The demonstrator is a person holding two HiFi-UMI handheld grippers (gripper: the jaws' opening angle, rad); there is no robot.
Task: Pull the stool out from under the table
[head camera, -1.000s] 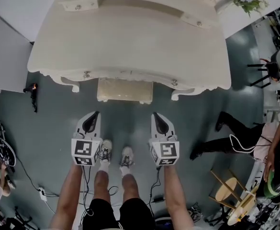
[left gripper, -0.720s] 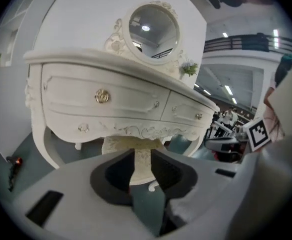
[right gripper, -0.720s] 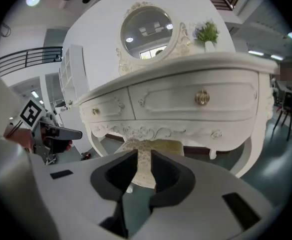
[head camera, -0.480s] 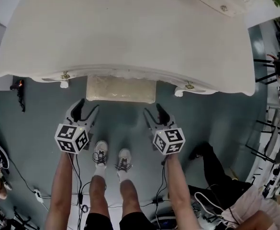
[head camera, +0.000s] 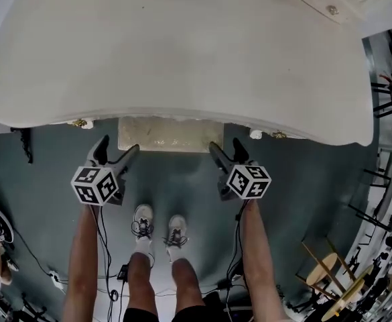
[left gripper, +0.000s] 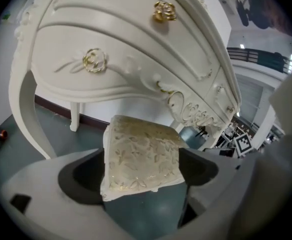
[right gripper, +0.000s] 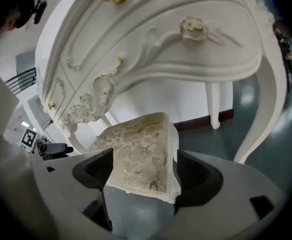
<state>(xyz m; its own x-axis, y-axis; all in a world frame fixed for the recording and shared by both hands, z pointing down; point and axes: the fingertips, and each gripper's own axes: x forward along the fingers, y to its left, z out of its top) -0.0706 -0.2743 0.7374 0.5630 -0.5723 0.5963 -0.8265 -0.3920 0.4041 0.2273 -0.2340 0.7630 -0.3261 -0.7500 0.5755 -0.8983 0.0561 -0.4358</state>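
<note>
The stool [head camera: 170, 134] has a cream cushion with a gold leaf pattern, and only its front strip shows under the white table [head camera: 175, 45]. My left gripper [head camera: 117, 149] is at the stool's front left corner, my right gripper [head camera: 226, 147] at its front right corner. Both sets of jaws are opening. In the left gripper view the cushion corner [left gripper: 141, 156] lies between the spread jaws of the left gripper [left gripper: 141, 184], with no pad pressing on it. The right gripper view shows the same: the cushion [right gripper: 141, 156] sits between the jaws of the right gripper [right gripper: 145, 184], untouched.
The table's curved legs [left gripper: 28, 114] [right gripper: 270, 109] stand on either side of the stool. The person's white shoes [head camera: 159, 223] are on the grey-green floor just behind the grippers. Cables [head camera: 112, 274] trail on the floor, and wooden frames [head camera: 323, 267] stand at the lower right.
Both grippers have gone from shut to wide open and have moved forward to the stool's front corners. The head camera has moved closer to the table. The stool stays under the table.
</note>
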